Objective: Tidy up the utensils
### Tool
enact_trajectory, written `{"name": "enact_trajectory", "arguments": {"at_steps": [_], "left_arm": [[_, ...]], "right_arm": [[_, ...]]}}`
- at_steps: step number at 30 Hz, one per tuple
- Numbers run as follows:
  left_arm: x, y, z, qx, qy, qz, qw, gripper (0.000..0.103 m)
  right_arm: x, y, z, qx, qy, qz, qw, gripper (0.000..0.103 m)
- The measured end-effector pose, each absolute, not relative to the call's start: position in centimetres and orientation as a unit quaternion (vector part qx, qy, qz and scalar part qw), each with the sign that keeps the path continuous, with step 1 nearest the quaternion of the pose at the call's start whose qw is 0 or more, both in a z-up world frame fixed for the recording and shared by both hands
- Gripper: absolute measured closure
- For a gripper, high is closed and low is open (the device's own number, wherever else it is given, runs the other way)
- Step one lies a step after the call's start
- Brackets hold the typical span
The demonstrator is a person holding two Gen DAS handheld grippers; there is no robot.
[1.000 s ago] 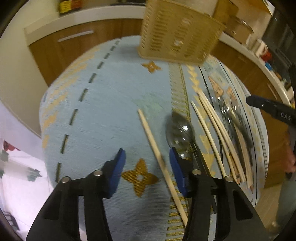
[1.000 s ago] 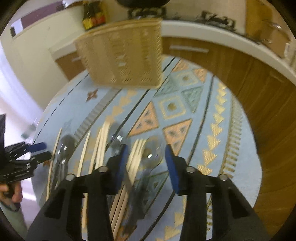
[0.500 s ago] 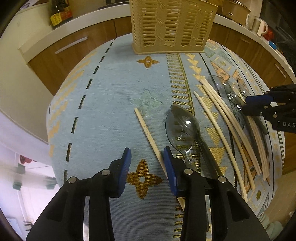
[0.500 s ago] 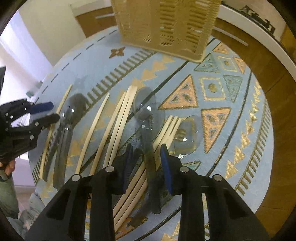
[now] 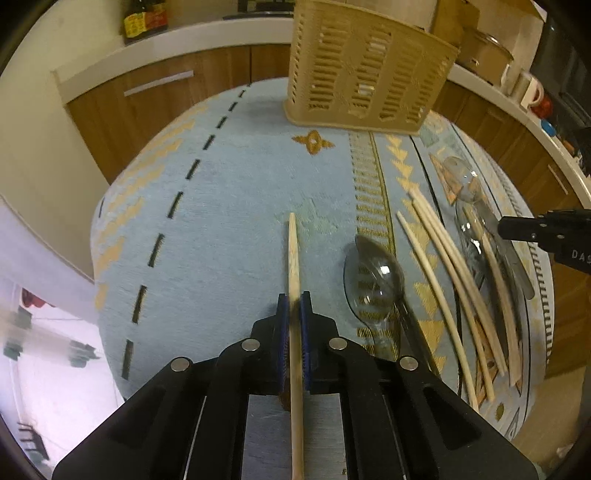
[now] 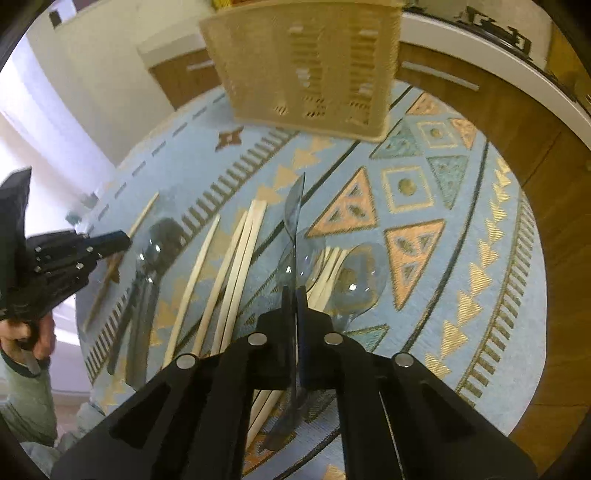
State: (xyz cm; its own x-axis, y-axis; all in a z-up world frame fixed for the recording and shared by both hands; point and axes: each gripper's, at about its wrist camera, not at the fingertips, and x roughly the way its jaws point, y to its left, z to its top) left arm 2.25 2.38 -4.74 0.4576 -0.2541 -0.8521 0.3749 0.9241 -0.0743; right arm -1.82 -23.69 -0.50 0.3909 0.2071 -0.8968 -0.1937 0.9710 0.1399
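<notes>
My left gripper [image 5: 294,301] is shut on a single wooden chopstick [image 5: 293,254], which runs straight ahead between the blue pads over the blue patterned cloth [image 5: 229,236]. A clear plastic spoon [image 5: 373,284] lies just right of it, then several more chopsticks [image 5: 439,266]. My right gripper [image 6: 294,293] is shut on a clear grey plastic spoon [image 6: 294,218], held on edge and pointing toward the beige slotted utensil basket [image 6: 306,66]. Another clear spoon [image 6: 360,280] lies to its right. The basket [image 5: 365,70] stands upright at the far edge. The right gripper [image 5: 539,229] shows at the right of the left wrist view.
Wooden cabinets under a white counter [image 5: 207,40] ring the table, with bottles [image 5: 144,18] and mugs [image 5: 532,92] on top. A person's hand [image 6: 26,332] holds the left gripper [image 6: 70,254]. Dark spoons [image 6: 147,266] and chopsticks [image 6: 229,269] lie between the two grippers.
Both grippers went from open to shut. The left one closed on the lone chopstick. The right one closed on the clear spoon, which now stands on edge between its pads.
</notes>
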Motion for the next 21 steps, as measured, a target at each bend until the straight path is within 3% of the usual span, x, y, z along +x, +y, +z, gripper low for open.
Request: {"name": "enact_trajectory", "arguments": {"at_steps": [8, 21], "left_arm": [[3.0, 2.0, -3.4, 0.063, 0.465, -0.183, 0.864, 0.099], [5.1, 2.4, -4.7, 0.063, 0.479, -0.167, 0.86, 0.098]], "right_arm": [[-2.2, -26.8, 0.7, 0.036, 0.52, 0.082, 0.849, 0.102], [-2.1, -33.7, -2.5, 0.083, 0.554, 0.017, 0.829, 0.099]]}}
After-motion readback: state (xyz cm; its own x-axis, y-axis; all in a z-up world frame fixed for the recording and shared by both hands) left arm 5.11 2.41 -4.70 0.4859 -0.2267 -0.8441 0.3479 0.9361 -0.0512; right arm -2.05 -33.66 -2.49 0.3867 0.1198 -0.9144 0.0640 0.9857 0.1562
